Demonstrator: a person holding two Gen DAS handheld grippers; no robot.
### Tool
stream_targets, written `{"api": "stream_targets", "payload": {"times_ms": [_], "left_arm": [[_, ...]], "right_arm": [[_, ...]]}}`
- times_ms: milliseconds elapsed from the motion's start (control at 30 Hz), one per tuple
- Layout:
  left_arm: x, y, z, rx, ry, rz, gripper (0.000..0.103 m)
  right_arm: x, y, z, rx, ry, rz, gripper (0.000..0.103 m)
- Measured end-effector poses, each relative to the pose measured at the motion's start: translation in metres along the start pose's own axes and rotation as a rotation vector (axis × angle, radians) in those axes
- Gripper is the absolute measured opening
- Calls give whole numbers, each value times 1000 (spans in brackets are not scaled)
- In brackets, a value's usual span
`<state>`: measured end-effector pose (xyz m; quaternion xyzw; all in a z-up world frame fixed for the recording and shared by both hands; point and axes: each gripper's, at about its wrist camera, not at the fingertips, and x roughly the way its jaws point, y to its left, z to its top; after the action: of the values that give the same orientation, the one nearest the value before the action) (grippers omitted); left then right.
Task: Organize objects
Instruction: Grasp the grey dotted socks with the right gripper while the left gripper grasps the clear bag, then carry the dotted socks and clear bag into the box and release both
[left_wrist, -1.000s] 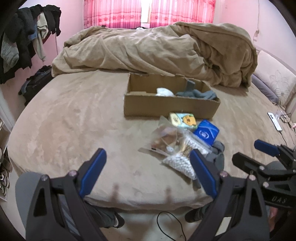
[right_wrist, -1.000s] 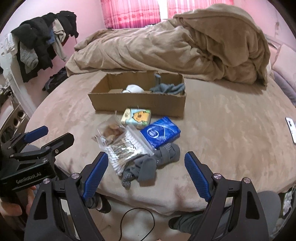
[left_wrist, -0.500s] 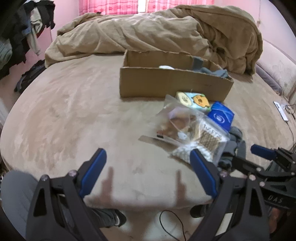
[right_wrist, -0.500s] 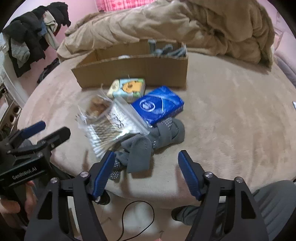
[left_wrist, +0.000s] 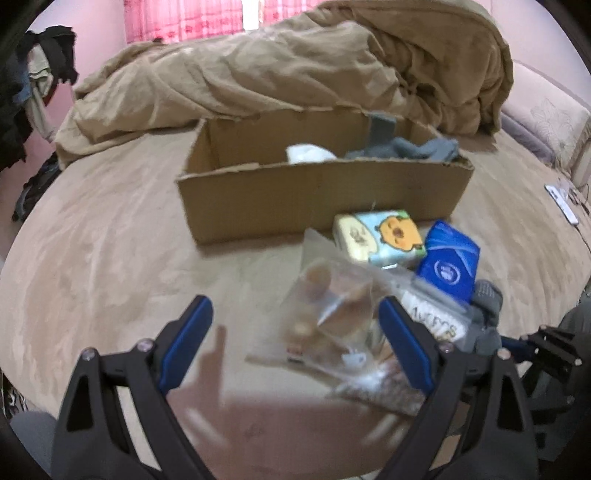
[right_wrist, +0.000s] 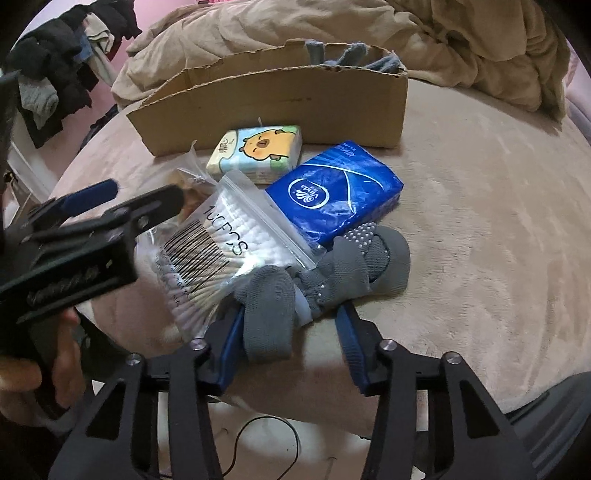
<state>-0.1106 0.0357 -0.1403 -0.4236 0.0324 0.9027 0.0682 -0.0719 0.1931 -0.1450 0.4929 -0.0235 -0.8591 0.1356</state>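
Note:
On the bed lies a pile: a clear bag of cotton swabs (right_wrist: 221, 243), a clear snack bag (left_wrist: 332, 317), a cartoon tissue pack (right_wrist: 258, 151), a blue tissue pack (right_wrist: 332, 192) and grey socks (right_wrist: 317, 269). Behind them stands an open cardboard box (left_wrist: 314, 199) holding grey cloth and a white item. My right gripper (right_wrist: 291, 332) is open with its fingers on either side of the near end of the socks. My left gripper (left_wrist: 295, 339) is open, low over the bed, with the snack bag just inside its right finger.
A rumpled tan duvet (left_wrist: 295, 70) is heaped behind the box. A phone (left_wrist: 561, 203) lies at the bed's right side. Clothes hang at the left (right_wrist: 55, 74). A cable (right_wrist: 258, 443) lies on the floor below the bed edge.
Both grippers have moved forward and down towards the pile. The right gripper's fingers have narrowed and now straddle the socks. The left gripper has reached the snack bag.

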Motion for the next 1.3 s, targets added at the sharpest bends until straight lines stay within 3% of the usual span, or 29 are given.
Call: {"api": "stream_targets", "payload": {"times_ms": [100,233,300,400,467,867,1300], "left_arm": [[18,1,0,8,67,-12,93],[20,10,-3,-41,62,-35,90],[16,9,-4,-42,52,-34,85],[9,6,-5,-38,43,-56,65],[4,3,-5,-39,37,-49,59],[-40,20,2,-123,12,-54,57],[-91,48,43,-153,-75,-27,57]], "right_arm": [[-2,-3,0,18,-3,24,41],[-10,-4,1,21,-23,21,36],[-18,-4,1,20,-47,3,35],[-31,-8,3,29,-82,-18,35],[-38,-10,6,31,-100,-28,35],[-77,-12,21,28,-197,-62,35],[-102,-2,59,-21,-280,-45,35]]}}
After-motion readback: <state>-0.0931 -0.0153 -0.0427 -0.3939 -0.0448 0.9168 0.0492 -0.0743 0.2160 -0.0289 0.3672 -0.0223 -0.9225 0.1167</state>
